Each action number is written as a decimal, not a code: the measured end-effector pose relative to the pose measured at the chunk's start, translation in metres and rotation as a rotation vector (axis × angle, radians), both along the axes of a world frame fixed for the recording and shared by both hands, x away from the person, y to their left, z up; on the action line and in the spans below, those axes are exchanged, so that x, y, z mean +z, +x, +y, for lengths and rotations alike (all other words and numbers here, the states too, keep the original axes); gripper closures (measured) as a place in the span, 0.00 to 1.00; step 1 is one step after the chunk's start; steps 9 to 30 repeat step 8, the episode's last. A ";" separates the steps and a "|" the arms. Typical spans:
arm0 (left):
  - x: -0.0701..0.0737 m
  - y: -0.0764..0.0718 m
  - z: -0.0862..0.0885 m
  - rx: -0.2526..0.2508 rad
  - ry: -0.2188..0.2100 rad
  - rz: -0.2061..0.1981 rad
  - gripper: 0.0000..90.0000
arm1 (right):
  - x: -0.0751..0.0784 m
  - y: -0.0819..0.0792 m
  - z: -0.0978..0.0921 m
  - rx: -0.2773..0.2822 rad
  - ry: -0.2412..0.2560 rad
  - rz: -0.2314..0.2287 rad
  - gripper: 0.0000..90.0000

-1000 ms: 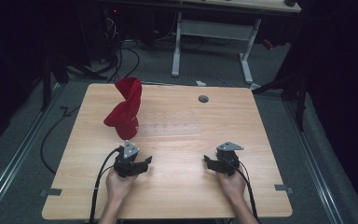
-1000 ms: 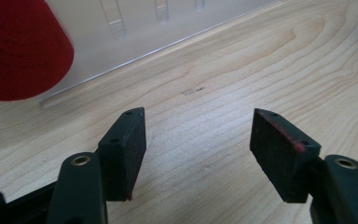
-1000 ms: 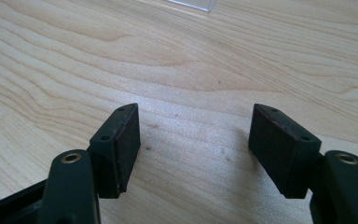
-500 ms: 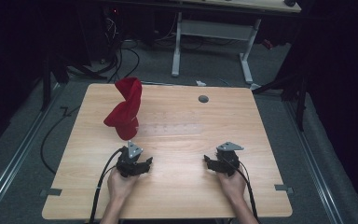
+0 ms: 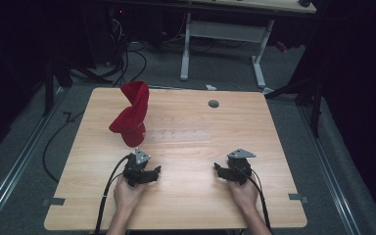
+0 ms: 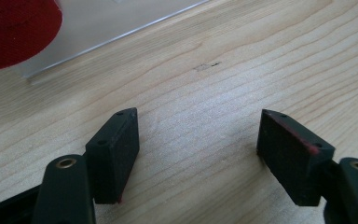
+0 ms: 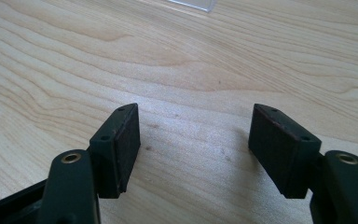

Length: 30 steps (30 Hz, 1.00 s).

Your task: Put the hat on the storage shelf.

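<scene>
High view: tongs (image 5: 149,172) near red cloth (image 5: 130,115), perhaps.

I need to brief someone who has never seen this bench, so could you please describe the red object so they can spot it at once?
Start at the wooden table and look to its far left part, just beyond the left gripper. There the red cloth stands upright in a twisted shape on a clear sheet. It is the only red, tall thing on the table.
</scene>
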State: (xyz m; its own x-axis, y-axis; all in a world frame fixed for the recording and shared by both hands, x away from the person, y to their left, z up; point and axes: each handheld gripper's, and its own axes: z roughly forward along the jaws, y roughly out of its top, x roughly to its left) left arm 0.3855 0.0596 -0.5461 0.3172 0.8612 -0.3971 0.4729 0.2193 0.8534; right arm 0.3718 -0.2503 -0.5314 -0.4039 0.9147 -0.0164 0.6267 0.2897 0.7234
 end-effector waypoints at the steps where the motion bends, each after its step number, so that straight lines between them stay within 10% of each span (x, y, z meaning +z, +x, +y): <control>1: 0.000 0.000 0.000 0.000 0.000 0.000 0.33 | 0.000 0.000 0.000 0.001 -0.001 0.000 0.38; 30: 0.000 0.000 -0.001 0.012 -0.002 0.003 0.33 | 0.000 0.000 0.000 0.004 0.000 0.000 0.38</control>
